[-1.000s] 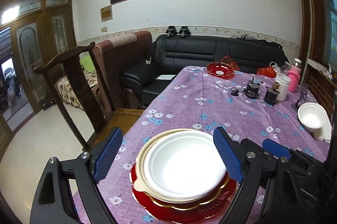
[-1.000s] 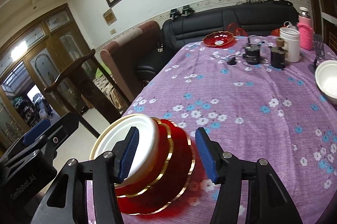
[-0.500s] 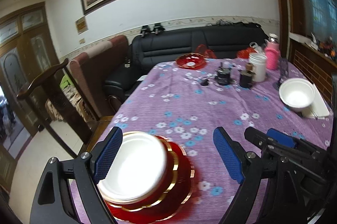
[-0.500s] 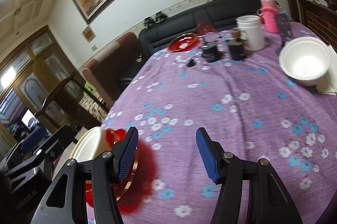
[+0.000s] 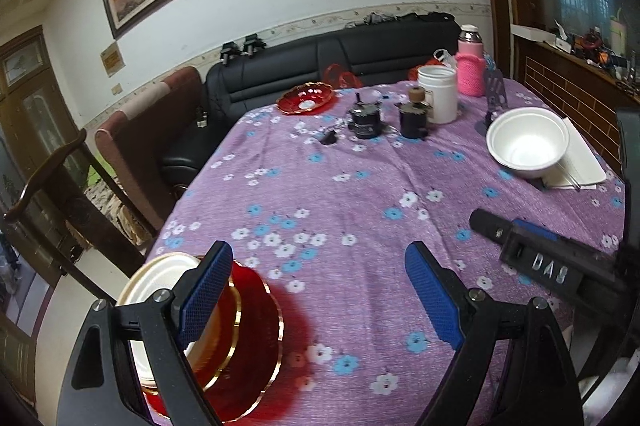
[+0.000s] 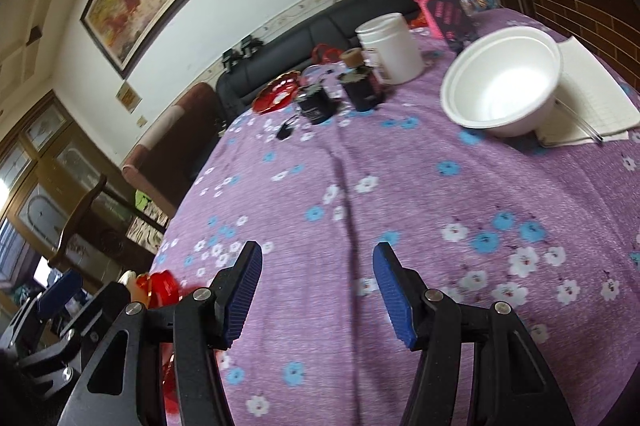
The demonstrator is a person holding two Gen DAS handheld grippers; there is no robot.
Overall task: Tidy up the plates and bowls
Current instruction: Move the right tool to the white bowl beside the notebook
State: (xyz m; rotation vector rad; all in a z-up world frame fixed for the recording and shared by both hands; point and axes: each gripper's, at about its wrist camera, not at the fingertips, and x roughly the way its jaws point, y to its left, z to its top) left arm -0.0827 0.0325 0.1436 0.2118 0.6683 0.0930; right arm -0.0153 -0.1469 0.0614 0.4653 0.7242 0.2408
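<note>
purple tablecloth (image 5: 360,194) printed with white and blue flowers. gold-rimmed red glass plates (image 5: 256,338) topped by a white plate (image 5: 156,282) edged in gold. plain white foam bowl (image 6: 504,82). gripper pads (image 5: 430,296) ribbed blue on black frames. pink knitted flask sleeve (image 5: 471,74).
</note>
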